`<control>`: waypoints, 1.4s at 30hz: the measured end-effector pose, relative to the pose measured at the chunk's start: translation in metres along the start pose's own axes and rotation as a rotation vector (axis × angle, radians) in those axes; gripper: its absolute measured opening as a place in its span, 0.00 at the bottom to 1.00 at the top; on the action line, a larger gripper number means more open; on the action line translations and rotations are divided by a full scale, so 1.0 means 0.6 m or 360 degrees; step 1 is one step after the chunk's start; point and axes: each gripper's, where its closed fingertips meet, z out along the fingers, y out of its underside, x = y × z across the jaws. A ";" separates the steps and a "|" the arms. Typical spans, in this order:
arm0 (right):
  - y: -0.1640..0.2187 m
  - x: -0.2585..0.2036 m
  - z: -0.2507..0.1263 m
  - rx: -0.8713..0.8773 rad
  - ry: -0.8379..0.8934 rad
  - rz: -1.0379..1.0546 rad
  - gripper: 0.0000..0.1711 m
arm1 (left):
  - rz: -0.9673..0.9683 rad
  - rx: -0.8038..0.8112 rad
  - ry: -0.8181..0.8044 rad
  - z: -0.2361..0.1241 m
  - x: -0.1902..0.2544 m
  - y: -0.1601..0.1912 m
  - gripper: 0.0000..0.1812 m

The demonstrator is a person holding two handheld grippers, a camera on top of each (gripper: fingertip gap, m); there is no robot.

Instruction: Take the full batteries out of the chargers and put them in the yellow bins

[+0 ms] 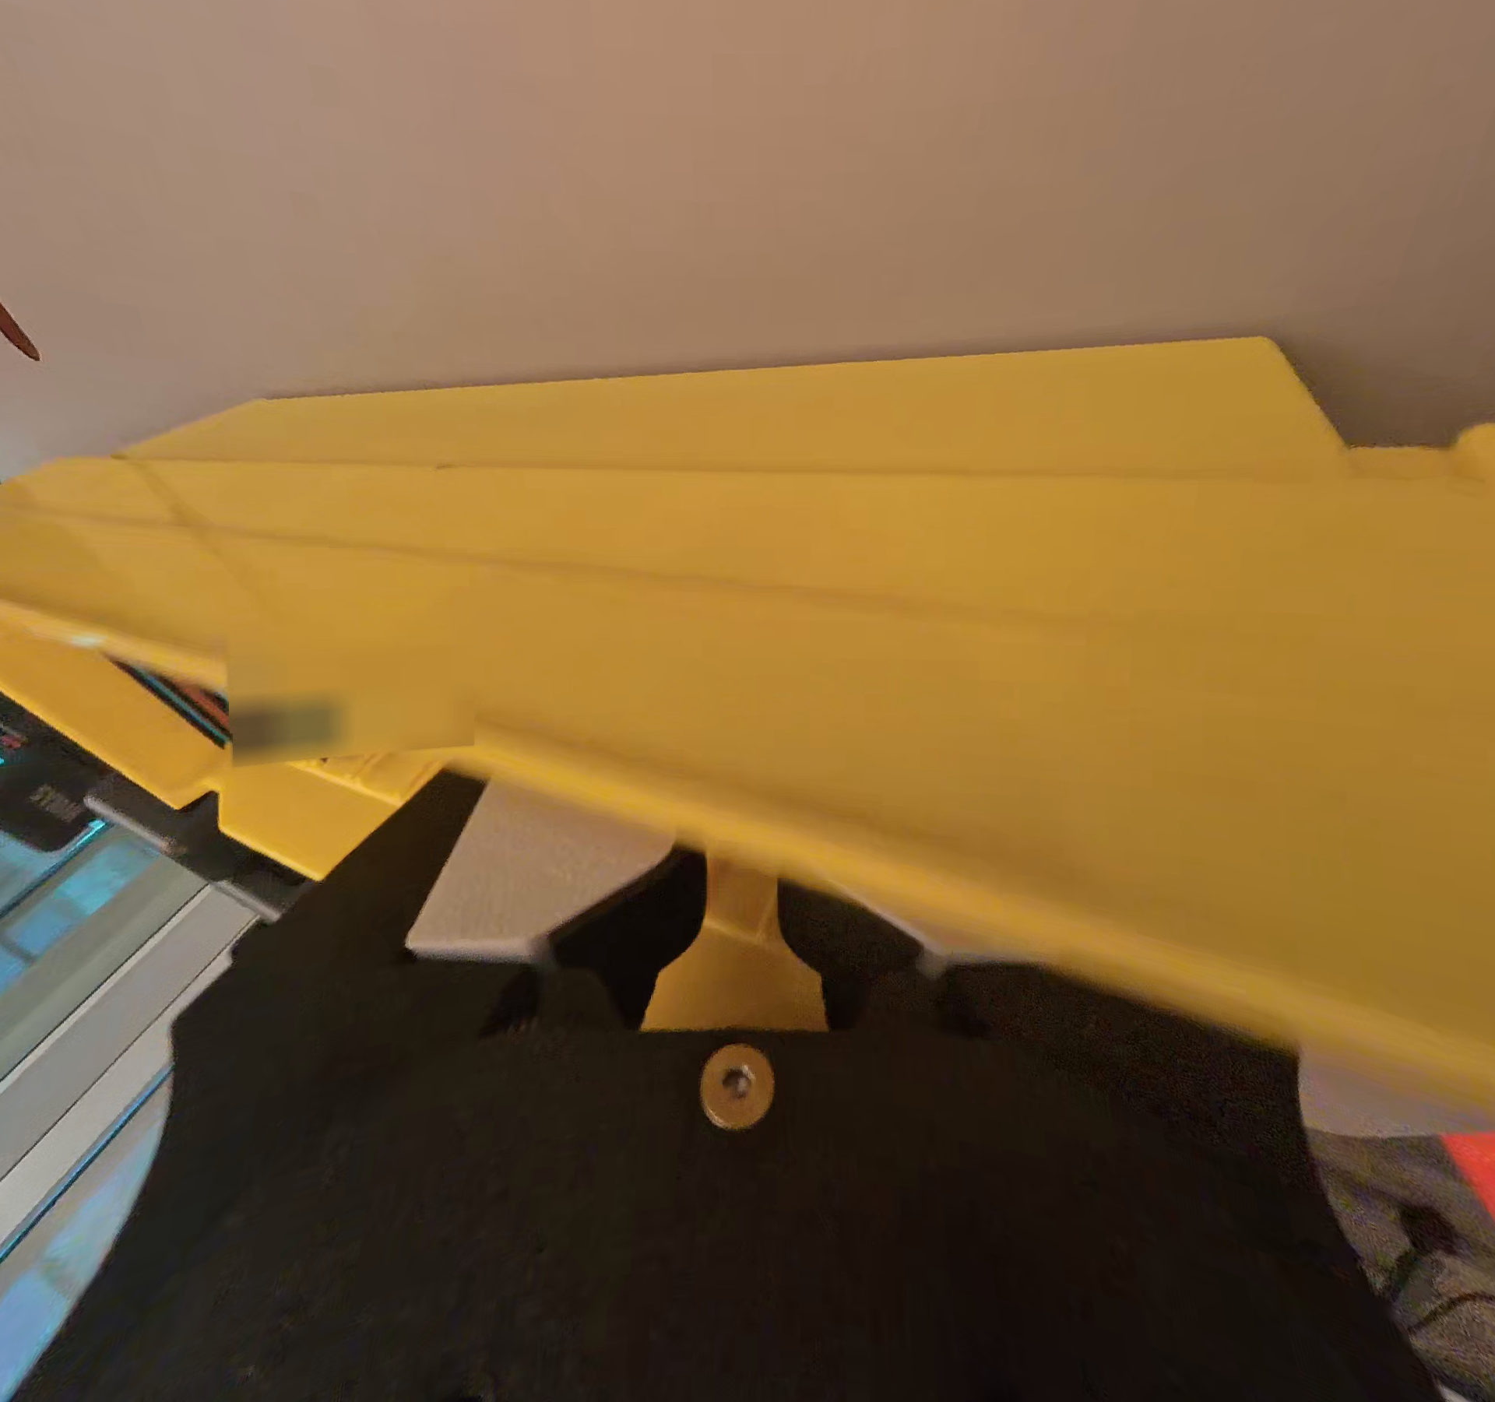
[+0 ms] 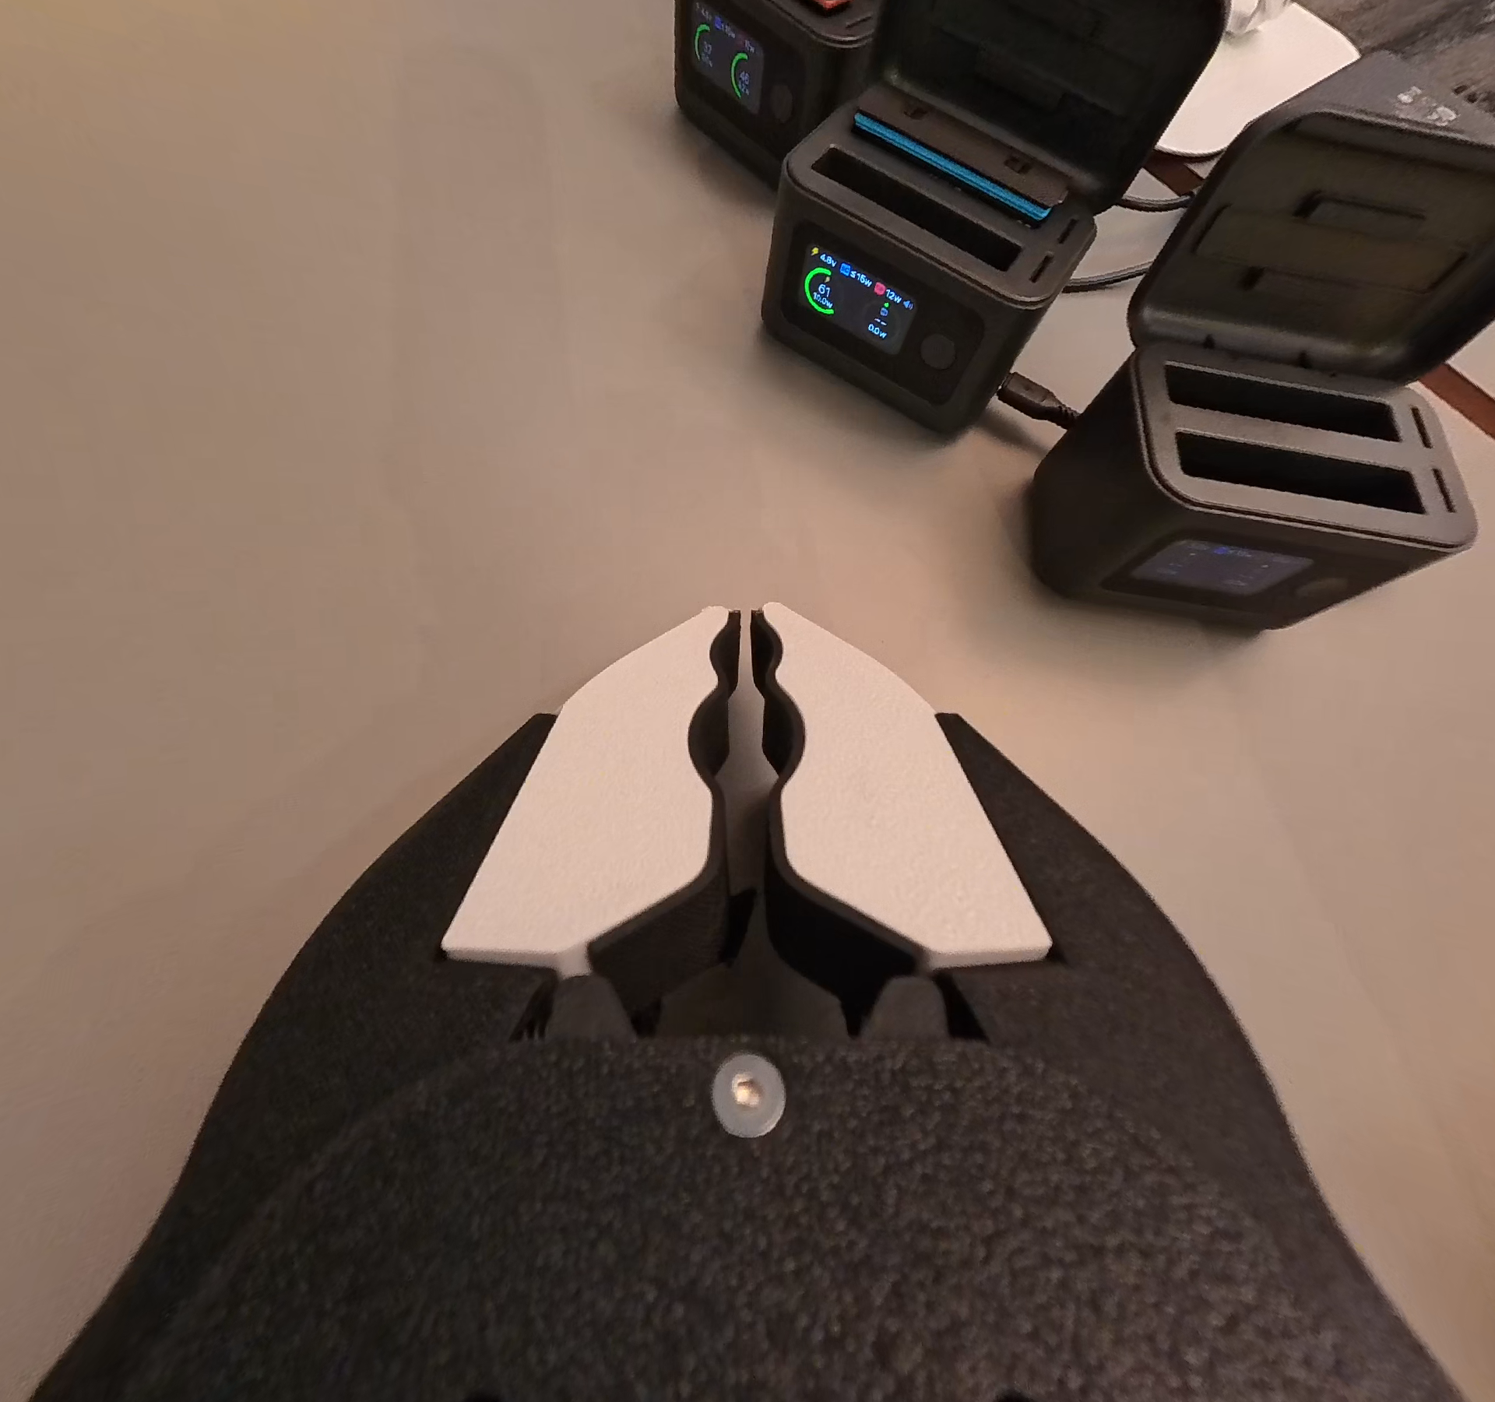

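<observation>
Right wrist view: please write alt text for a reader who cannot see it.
A black gripper with white fingers, shut and empty, hovers over a plain beige table. Beyond it stand three dark box-shaped chargers; the middle charger, lid open, holds one blue-edged battery, and the nearest charger has two empty slots.

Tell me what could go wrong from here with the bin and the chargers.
The left gripper pinches only a thin tab of the tilted yellow bin, so it may slip or swing. The right gripper is shut, and would need opening before taking the blue-edged battery from the middle charger; its cable could snag.
</observation>
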 end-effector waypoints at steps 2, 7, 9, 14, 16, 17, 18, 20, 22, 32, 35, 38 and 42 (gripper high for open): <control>0.000 0.000 0.000 0.0000 0.0000 -0.0001 0.01 | -0.0105 0.0086 0.0078 -0.018 -0.005 0.001 0.08; -0.001 -0.002 0.000 0.0002 -0.0005 -0.0010 0.01 | -0.0458 0.0405 0.0205 -0.099 -0.053 0.017 0.08; -0.004 -0.007 0.000 0.0017 -0.0020 -0.0012 0.01 | -0.0619 0.0618 0.0232 -0.146 -0.080 0.007 0.08; -0.045 -0.032 -0.013 0.0171 -0.0085 -0.0055 0.04 | -0.0714 0.1215 0.0456 -0.267 -0.083 -0.107 0.09; -0.076 -0.053 -0.027 0.0277 -0.0158 -0.0058 0.05 | -0.0630 0.1363 0.0551 -0.298 -0.062 -0.172 0.09; -0.094 -0.066 -0.034 0.0331 -0.0199 -0.0065 0.06 | -0.0588 0.1423 0.0599 -0.309 -0.050 -0.207 0.09; -0.112 -0.080 -0.042 0.0379 -0.0243 -0.0078 0.07 | -0.0547 0.1477 0.0649 -0.318 -0.039 -0.243 0.09; -0.145 -0.114 -0.058 0.0454 -0.0340 -0.0116 0.08 | -0.0485 0.1587 0.0772 -0.335 -0.016 -0.317 0.08; -0.172 -0.150 -0.071 0.0511 -0.0440 -0.0156 0.11 | -0.0430 0.1681 0.0915 -0.350 0.005 -0.390 0.08; -0.184 -0.202 -0.083 0.0574 -0.0775 0.0009 0.12 | -0.0057 0.1880 0.1254 -0.391 0.062 -0.613 0.08; -0.174 -0.202 -0.090 0.0558 -0.0872 0.0032 0.07 | -0.0010 0.1929 0.1267 -0.396 0.065 -0.628 0.09; -0.172 -0.201 -0.107 0.0578 -0.1015 0.0086 0.06 | 0.0011 0.2022 0.1237 -0.404 0.066 -0.635 0.09; -0.187 -0.172 -0.127 0.0719 -0.1053 0.0224 0.06 | -0.0064 0.2078 0.1128 -0.410 0.048 -0.646 0.09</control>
